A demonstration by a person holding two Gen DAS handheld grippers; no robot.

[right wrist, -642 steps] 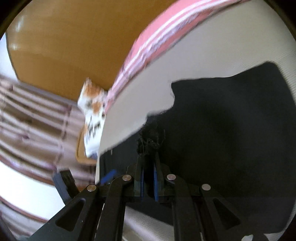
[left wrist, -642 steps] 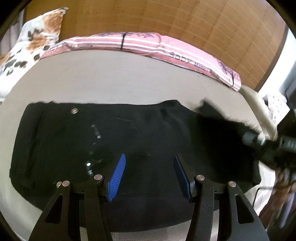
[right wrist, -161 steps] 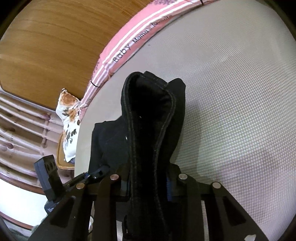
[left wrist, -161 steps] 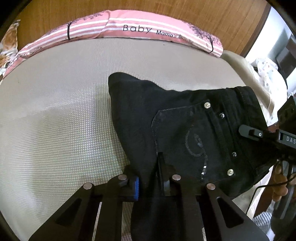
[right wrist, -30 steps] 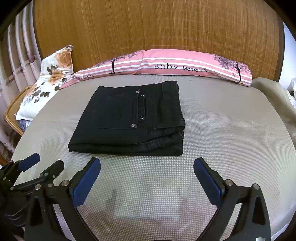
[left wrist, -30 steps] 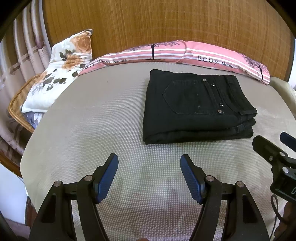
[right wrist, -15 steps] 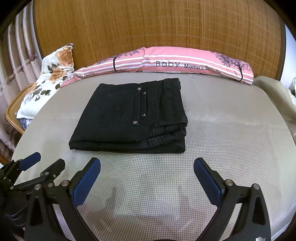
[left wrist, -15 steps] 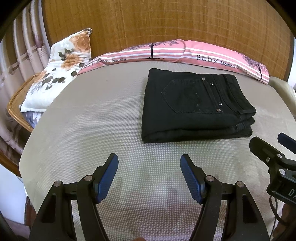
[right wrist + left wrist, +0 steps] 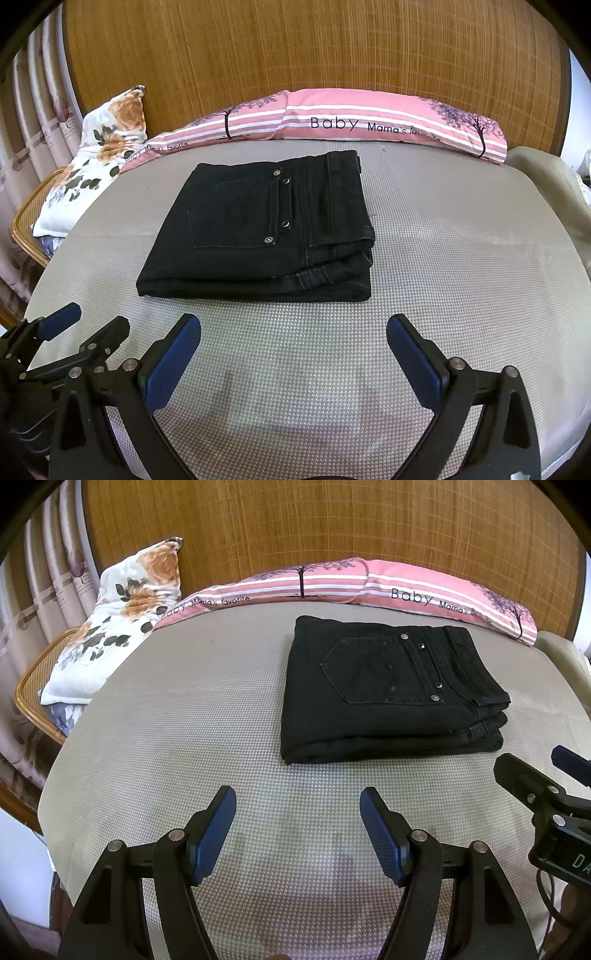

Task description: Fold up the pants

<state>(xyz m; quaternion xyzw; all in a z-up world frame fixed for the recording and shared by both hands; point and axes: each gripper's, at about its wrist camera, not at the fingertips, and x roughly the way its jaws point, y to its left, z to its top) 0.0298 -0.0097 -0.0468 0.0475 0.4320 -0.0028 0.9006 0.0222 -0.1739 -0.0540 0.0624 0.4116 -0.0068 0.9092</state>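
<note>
Both hand-held grippers, left (image 9: 294, 827) and right (image 9: 293, 354), are hovering spread, empty; pants (image 9: 258, 229) are lying folded on bed (image 9: 461, 266), likely finished.

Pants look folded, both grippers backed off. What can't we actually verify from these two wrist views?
- Folded black pants: underside and inner layers hidden by the top layer in both views, so leg and hem alignment is unknown.
- Pink striped pillow: print runs off at its right end, too small to read fully.
- Right gripper in the left wrist view: cut off by the right edge.
- Wicker chair: mostly covered by the floral pillow.
- Person's hands: out of frame.
</note>
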